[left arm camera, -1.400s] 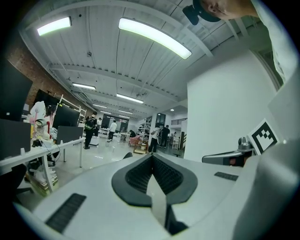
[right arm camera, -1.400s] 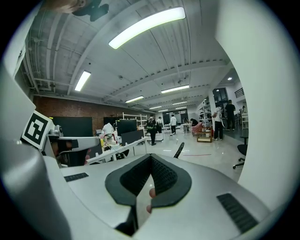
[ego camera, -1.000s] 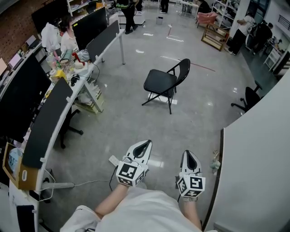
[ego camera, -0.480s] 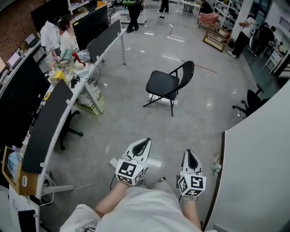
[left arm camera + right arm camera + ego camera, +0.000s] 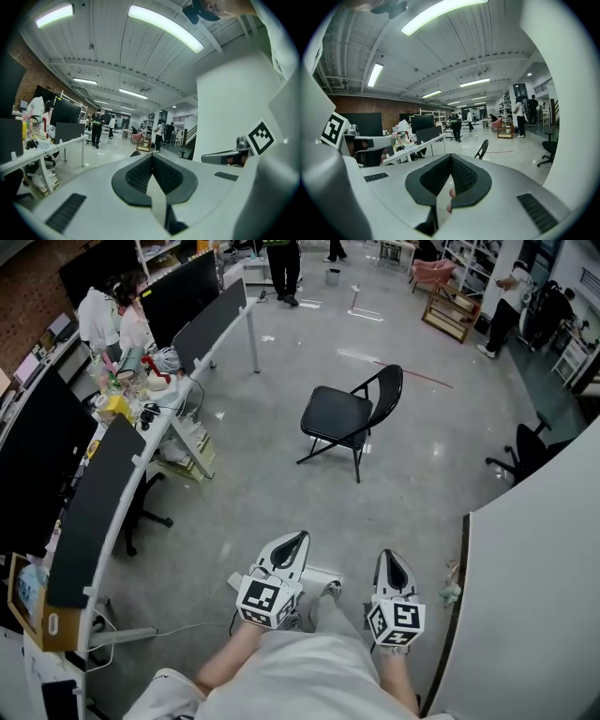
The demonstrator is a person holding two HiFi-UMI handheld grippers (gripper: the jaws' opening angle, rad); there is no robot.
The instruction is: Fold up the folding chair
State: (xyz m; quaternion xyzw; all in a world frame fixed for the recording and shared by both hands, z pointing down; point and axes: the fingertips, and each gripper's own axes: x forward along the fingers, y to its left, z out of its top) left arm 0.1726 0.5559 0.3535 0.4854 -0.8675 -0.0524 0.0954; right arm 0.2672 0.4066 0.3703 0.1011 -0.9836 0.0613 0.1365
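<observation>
Nearest the camera, both tongs sit side by side over grey floor (image 5: 272, 493). Left gripper (image 5: 296, 540): jaws pressed together, nothing held. Right gripper (image 5: 391, 559): jaws likewise together, empty.

Edges: a white wall (image 5: 534, 568) ends just right of the right gripper. A desk row (image 5: 141, 442) with dark divider panels (image 5: 94, 502) runs along the left. Between them is an open lane of floor.

A cardboard box (image 5: 28, 615) sits at the near end of the desk row. Something pale blue lies inside, not identifiable.

The folding chair (image 5: 336, 413) stands unfolded mid-floor, well apart from both grippers, with its backrest on the right and bare floor all round.

Farther off are an office chair (image 5: 525, 451) at right, a wooden rack (image 5: 448, 313), and people standing.
</observation>
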